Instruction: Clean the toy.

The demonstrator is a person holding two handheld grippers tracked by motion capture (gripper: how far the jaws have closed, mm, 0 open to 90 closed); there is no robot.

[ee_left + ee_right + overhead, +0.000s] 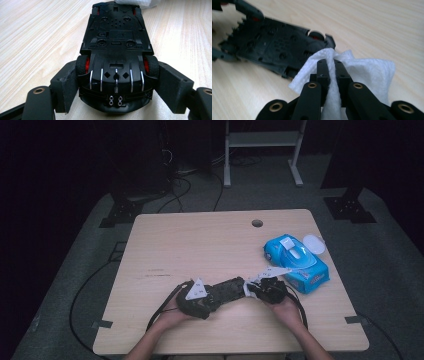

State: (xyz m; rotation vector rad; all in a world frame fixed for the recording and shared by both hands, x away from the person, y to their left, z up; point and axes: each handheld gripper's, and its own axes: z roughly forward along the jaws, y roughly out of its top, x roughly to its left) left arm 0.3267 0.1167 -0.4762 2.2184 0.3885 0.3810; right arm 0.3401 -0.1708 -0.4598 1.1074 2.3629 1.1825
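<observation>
Left tongs [116, 82] are clamping a black plastic toy car with red wheel hubs [116, 45] across its rear wheels, one jaw pressing each tyre. The car is lying belly-up, underside facing the camera, nose pointing away from the left tongs toward the right ones.

Right tongs [331, 72] are pinching a crumpled white wet wipe [367, 72] tight between closed jaws; the wipe is bulging out on both sides of them. The wipe is touching the far end of the car, just ahead of the right tongs.

In the high view both tongs are meeting near the front edge of the pale wooden bench [200, 240]. A blue wipe packet with its white lid flipped open [296, 262] is lying beyond the right tongs [256, 287], near them.
</observation>
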